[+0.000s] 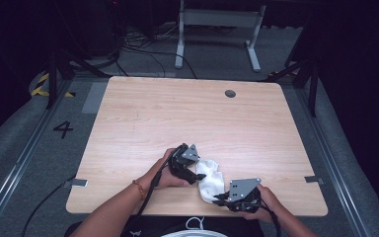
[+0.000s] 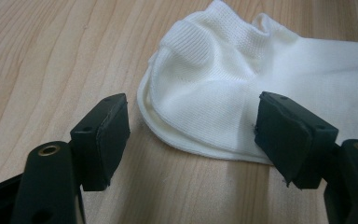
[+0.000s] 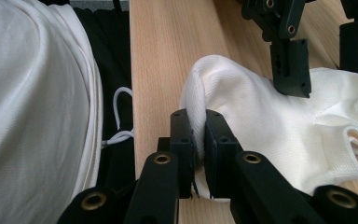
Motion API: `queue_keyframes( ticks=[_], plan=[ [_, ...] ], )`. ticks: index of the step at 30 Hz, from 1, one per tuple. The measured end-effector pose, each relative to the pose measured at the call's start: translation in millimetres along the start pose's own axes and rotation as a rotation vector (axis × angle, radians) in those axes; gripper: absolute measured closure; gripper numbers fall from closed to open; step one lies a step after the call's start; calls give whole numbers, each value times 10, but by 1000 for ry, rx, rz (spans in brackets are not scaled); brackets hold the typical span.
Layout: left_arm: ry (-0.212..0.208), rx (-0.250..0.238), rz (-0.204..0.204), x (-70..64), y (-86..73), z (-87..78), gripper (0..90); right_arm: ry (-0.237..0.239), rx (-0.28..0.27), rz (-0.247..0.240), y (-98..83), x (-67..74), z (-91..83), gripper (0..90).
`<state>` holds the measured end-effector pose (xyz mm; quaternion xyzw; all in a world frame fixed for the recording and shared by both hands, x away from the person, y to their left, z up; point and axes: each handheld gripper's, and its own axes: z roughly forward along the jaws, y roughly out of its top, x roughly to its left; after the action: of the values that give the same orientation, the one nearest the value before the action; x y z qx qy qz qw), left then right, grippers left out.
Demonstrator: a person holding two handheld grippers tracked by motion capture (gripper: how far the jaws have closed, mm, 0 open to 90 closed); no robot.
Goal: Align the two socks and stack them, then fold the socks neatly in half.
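A white ankle sock [image 1: 211, 180] lies bunched near the front edge of the wooden table [image 1: 177, 118]. My right gripper [image 1: 225, 197] is shut on the sock's near end; in the right gripper view its jaws [image 3: 198, 128] pinch a raised fold of the sock [image 3: 270, 126]. My left gripper [image 1: 191, 170] stands open at the sock's left end. In the left gripper view its jaws [image 2: 193, 123] straddle the sock's rounded edge [image 2: 214, 84], the pads just above the wood. The left gripper [image 3: 324, 56] also hangs over the sock in the right gripper view.
The person's white shirt [image 3: 28, 116] and a drawstring [image 3: 121, 116] sit just off the table's front edge. A cable hole [image 1: 230, 93] marks the far side of the table. A white desk frame [image 1: 217, 29] and cables stand on the floor behind.
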<state>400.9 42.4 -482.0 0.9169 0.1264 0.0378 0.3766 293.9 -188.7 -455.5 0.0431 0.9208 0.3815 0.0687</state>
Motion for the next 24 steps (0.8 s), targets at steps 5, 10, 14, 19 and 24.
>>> queue_keyframes(
  ticks=[5,10,14,19,24],
  plan=[
    [-1,-1,8,7,10,1,250,-3,1,2,-5,-9,-11,836],
    [9,-26,10,-13,46,-56,264,-9,-3,7,-10,-9,-45,835],
    [11,-35,9,-4,59,-122,265,-13,-7,9,-11,3,-62,835],
    [22,13,14,2,12,-70,264,-20,-14,-2,9,35,-104,836],
    [11,15,7,-2,7,-35,258,-27,-25,-11,38,55,-140,835]
  ],
)
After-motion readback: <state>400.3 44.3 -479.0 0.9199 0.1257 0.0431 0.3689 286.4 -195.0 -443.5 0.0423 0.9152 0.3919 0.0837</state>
